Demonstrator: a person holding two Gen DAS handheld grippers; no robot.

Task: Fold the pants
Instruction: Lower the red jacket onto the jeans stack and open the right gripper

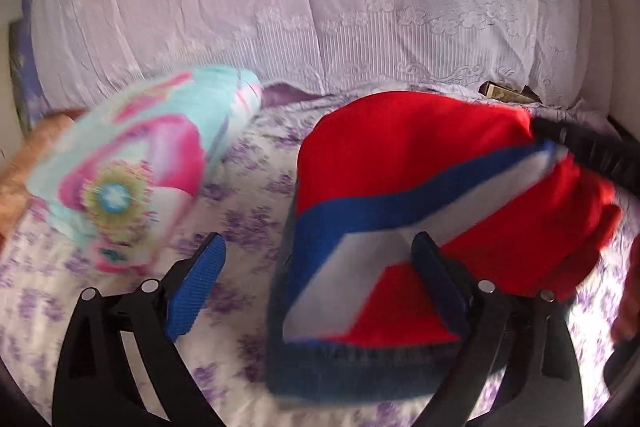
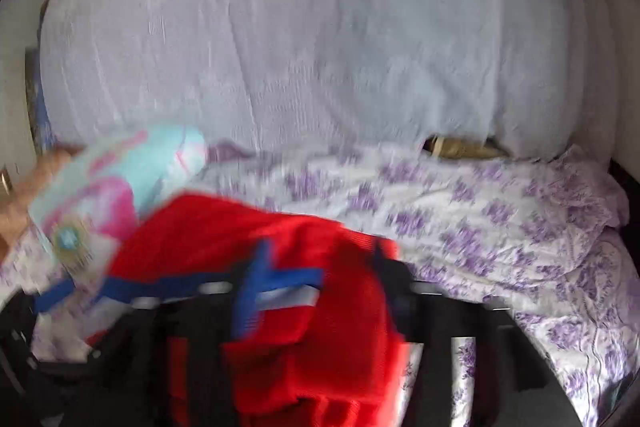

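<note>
A: Bedding first, since it fills both views: a bed (image 1: 248, 211) with a white sheet printed in purple flowers, and behind it a big pale lilac cover (image 1: 320, 7) draped over something bulky. No bench anywhere; the bed is the work surface.

B: And the pants?

A: Red pants (image 1: 400, 147) with a blue and white stripe lie bunched on the sheet, already doubled over by the look of it. I judge the fold about finished and the step in hand to be letting go. Beside them, to the left, sits a folded turquoise and pink garment (image 1: 132, 163).

B: Grippers?

A: The left hand-held gripper (image 1: 320, 275) stands wide; one blue pad is over bare sheet, the other against the red cloth, nothing pinched. The right hand-held gripper (image 2: 312, 291) is badly blurred; its jaws look spread over the red cloth, and I see no pinch.

B: Next move?

A: Probably drawing both grippers clear without dragging the loose cloth, then pressing the bundle flat. A small brownish box (image 1: 508, 93) peeks from under the cover at the back.
</note>
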